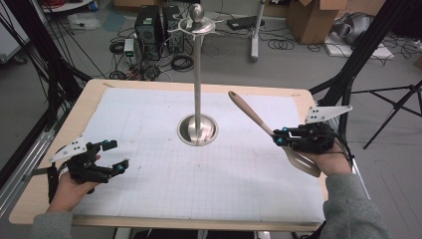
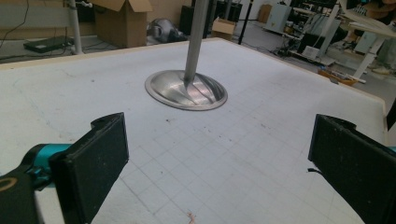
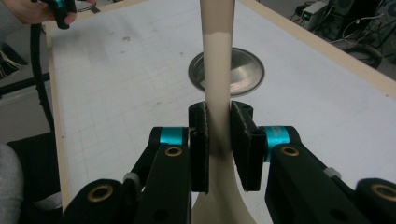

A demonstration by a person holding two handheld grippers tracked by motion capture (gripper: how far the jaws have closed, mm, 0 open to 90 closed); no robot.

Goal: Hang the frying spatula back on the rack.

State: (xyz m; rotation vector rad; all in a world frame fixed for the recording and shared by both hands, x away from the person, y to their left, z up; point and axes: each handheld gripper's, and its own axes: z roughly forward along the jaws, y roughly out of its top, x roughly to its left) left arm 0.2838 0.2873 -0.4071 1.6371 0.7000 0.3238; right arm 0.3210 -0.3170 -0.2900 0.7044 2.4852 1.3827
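On the right side of the desk (image 1: 94,94): one right hand-held gripper (image 1: 278,138), jaws clamped on the neck of one beige spatula (image 1: 251,113); same grip seen in the right gripper view, pads pressed on both sides of the spatula (image 3: 218,70), right hand-held gripper (image 3: 219,140) nearly closed around it. Spatula held clear above the white gridded sheet (image 1: 149,164), handle slanted up and toward the middle, flat blade low beside the person's right hand. At the centre of the sheet: one metal stand (image 1: 197,99), one round base, one upright pole, one ball and ring at the top; spatula's handle tip near the pole, not touching. Toward the left: one left hand-held gripper (image 1: 112,154), jaws spread wide, nothing between them; in the left gripper view, left hand-held gripper (image 2: 219,154) with two black pads far apart, bare sheet (image 2: 243,140) between and stand base (image 2: 187,91) beyond. Counted in all: two grippers, one spatula, one stand.
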